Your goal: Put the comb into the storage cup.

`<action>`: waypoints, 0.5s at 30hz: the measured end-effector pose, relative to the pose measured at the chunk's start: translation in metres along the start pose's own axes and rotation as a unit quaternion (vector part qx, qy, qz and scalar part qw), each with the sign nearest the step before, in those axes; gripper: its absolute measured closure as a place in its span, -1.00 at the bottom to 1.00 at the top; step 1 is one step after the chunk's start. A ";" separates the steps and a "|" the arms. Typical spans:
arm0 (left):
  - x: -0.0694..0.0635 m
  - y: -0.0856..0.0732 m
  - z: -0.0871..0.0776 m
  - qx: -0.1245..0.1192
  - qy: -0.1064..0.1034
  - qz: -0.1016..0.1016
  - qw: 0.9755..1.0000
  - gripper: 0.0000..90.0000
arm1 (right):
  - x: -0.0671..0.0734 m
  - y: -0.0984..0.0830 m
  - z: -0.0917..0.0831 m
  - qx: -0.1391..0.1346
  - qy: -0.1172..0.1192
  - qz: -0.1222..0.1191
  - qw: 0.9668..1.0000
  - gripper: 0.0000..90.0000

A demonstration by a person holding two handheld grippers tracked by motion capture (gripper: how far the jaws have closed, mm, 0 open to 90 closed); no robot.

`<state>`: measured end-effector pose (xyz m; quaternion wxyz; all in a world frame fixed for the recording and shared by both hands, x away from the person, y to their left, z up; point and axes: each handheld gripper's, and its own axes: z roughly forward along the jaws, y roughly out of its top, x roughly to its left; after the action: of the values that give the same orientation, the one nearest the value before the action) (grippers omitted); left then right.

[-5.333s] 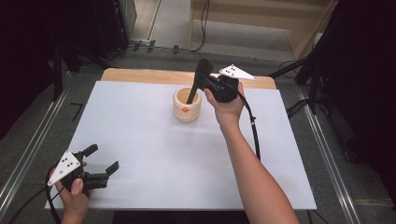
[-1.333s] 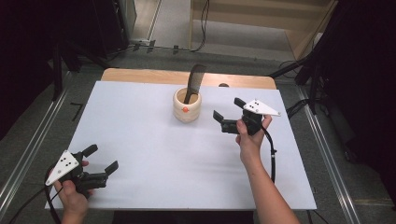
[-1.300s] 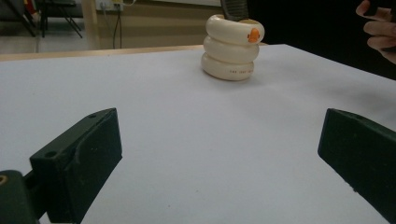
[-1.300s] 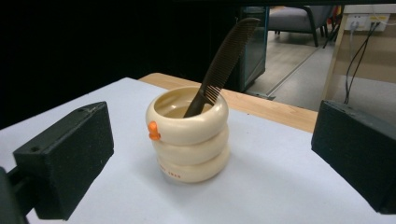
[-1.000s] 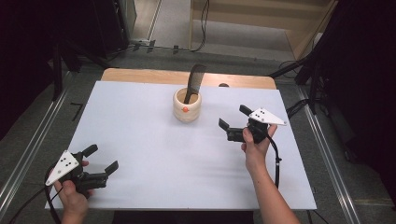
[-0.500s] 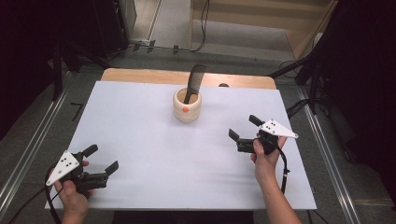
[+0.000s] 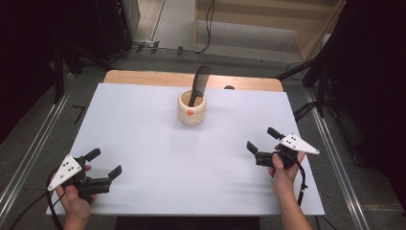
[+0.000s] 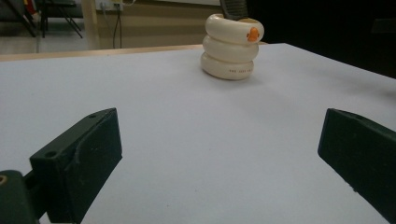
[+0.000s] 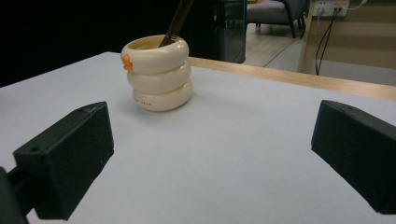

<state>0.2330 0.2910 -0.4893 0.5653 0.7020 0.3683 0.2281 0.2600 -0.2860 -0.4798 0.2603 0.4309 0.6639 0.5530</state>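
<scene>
Right gripper (image 7: 263, 143) no longer at cup (image 7: 192, 108): lets go of comb (image 7: 198, 85), jaws now wide apart and empty. Hand pulled back from far middle of table (image 7: 143, 139) to near right edge, close to person, well apart from cup. Forearm drawn back out of table's middle. Comb now stands free in cup, leaning, top above rim.

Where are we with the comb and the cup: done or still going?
Looks done: the comb stands in the cup, leaning on its rim. Nothing in hand: the right hand-held gripper and the left hand-held gripper are both open, at the table's near corners. Nothing visibly left.
</scene>
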 end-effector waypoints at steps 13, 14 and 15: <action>0.000 0.000 0.000 0.001 0.000 0.001 1.000 -1.00 | -0.009 -0.016 -0.024 0.007 -0.011 0.003 1.000 -1.00; 0.000 0.000 0.000 0.002 0.000 0.001 1.000 -1.00 | -0.010 -0.017 -0.025 0.006 -0.012 0.002 1.000 -1.00; 0.000 0.000 0.000 0.002 0.000 0.001 1.000 -1.00 | -0.010 -0.018 -0.027 0.008 -0.012 0.002 1.000 -1.00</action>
<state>0.2329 0.2907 -0.4894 0.5640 0.7033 0.3679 0.2280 0.2379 -0.3089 -0.4919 0.2636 0.4406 0.6647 0.5427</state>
